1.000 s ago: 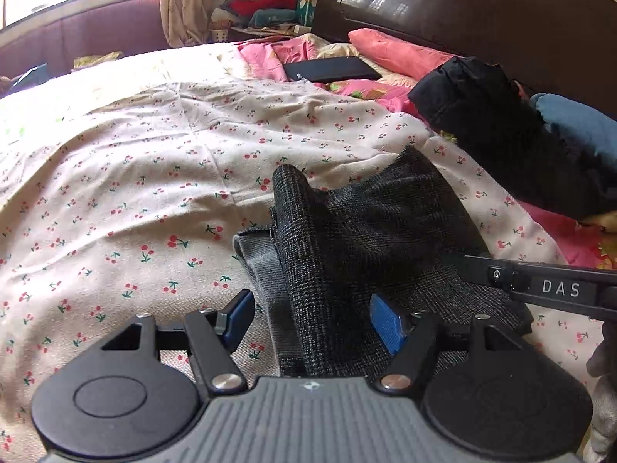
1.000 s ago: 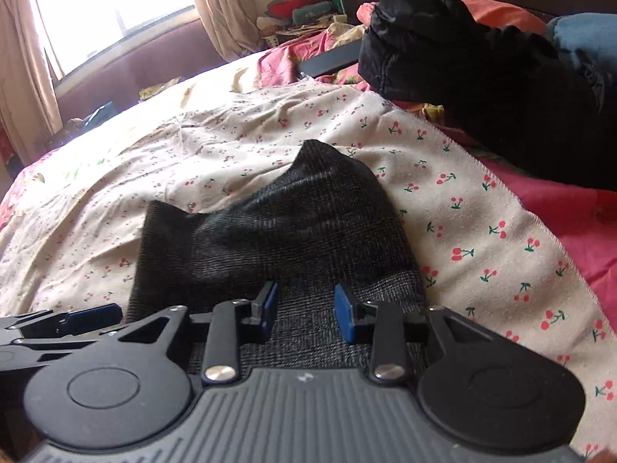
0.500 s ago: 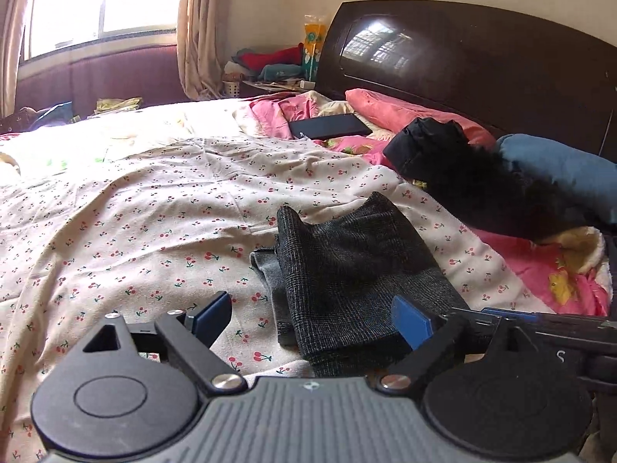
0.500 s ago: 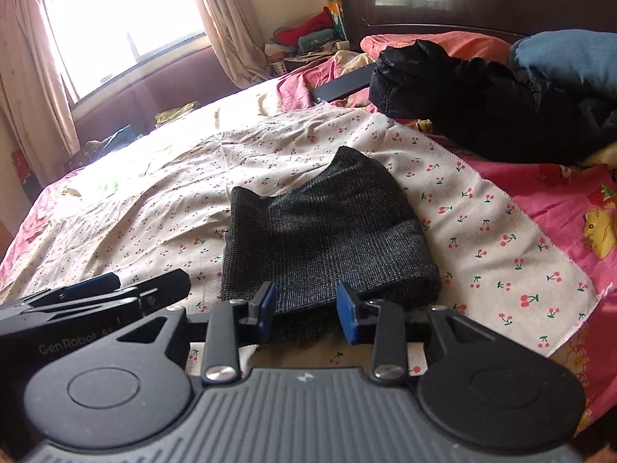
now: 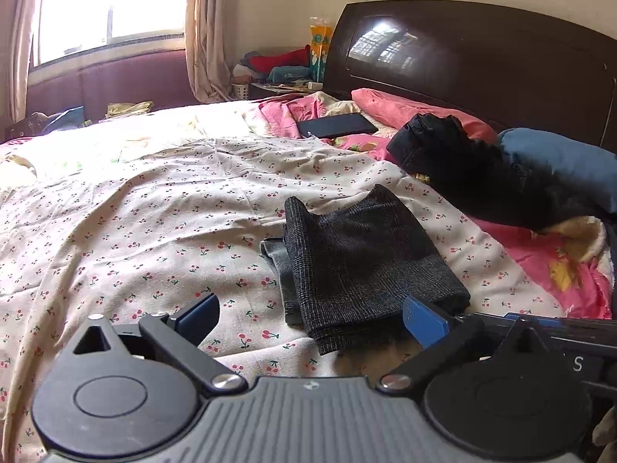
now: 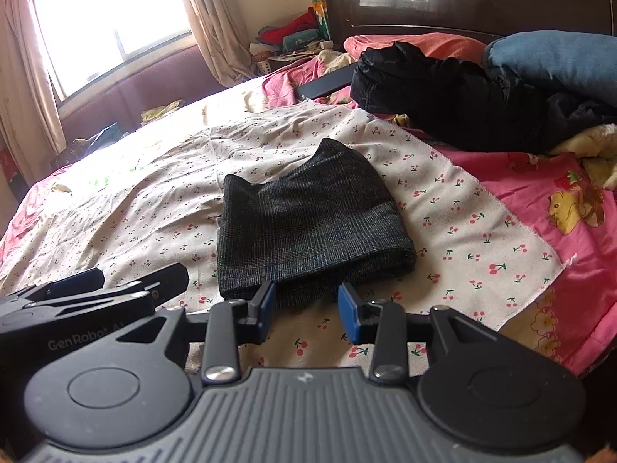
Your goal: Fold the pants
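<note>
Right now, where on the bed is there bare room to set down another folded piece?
The widest free patch is the cherry-print sheet left of the folded pants, running toward the window. A narrower strip of sheet lies right of the pants, ending at the pink bedding. Toward the headboard it is crowded: a black garment, a blue pillow and a dark flat object.

i note dark grey checked pants (image 5: 366, 247) on cream sheet (image 5: 154, 212) with red cherry print; pink bedding (image 6: 540, 193); blue gripper pads (image 6: 349, 314); dark brown headboard (image 5: 482, 69)
</note>
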Action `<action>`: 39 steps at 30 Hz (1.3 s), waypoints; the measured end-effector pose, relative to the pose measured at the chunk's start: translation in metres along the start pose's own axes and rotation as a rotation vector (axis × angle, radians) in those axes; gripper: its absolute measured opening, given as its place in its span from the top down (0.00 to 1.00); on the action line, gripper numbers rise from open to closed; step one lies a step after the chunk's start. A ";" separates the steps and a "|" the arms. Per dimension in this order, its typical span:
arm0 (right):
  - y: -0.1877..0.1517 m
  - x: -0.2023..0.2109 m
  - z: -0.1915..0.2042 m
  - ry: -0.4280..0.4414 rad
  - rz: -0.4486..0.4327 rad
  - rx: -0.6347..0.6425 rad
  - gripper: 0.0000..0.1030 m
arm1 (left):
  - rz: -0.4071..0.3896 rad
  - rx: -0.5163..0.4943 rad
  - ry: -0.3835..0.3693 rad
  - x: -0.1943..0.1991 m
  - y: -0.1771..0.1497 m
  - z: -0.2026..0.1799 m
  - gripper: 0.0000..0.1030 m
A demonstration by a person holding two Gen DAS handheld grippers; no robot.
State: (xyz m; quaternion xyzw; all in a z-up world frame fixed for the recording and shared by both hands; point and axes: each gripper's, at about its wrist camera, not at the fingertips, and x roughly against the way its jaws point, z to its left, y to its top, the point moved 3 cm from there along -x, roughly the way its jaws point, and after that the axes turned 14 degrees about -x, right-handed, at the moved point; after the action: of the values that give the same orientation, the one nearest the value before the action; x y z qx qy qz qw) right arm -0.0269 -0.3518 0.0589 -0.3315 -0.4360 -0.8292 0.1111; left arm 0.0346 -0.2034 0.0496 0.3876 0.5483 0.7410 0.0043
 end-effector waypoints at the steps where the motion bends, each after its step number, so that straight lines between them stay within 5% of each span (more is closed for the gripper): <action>1: -0.001 0.001 0.001 -0.002 -0.003 0.008 0.63 | -0.004 0.004 0.010 0.002 -0.002 0.001 0.00; 11: -0.001 0.010 -0.005 -0.045 -0.018 0.019 0.61 | -0.044 0.011 0.051 0.015 0.000 -0.015 0.00; 18: 0.001 0.017 -0.021 -0.052 -0.030 -0.015 0.61 | -0.066 0.003 -0.039 0.016 -0.002 -0.025 0.00; 20: -0.001 0.015 -0.024 -0.049 -0.020 -0.030 0.61 | -0.049 0.016 -0.072 0.014 -0.002 -0.025 0.00; 26: -0.008 0.008 -0.031 -0.048 -0.002 -0.055 0.60 | 0.044 -0.017 0.028 -0.005 -0.010 -0.031 0.00; 39: -0.016 0.005 -0.039 -0.056 0.018 -0.075 0.60 | 0.153 -0.098 0.038 -0.020 -0.016 -0.042 0.00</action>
State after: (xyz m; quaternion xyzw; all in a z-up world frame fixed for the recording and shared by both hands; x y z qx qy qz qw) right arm -0.0561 -0.3723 0.0362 -0.3624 -0.4045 -0.8344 0.0940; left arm 0.0172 -0.2391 0.0209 0.4135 0.4803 0.7723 -0.0439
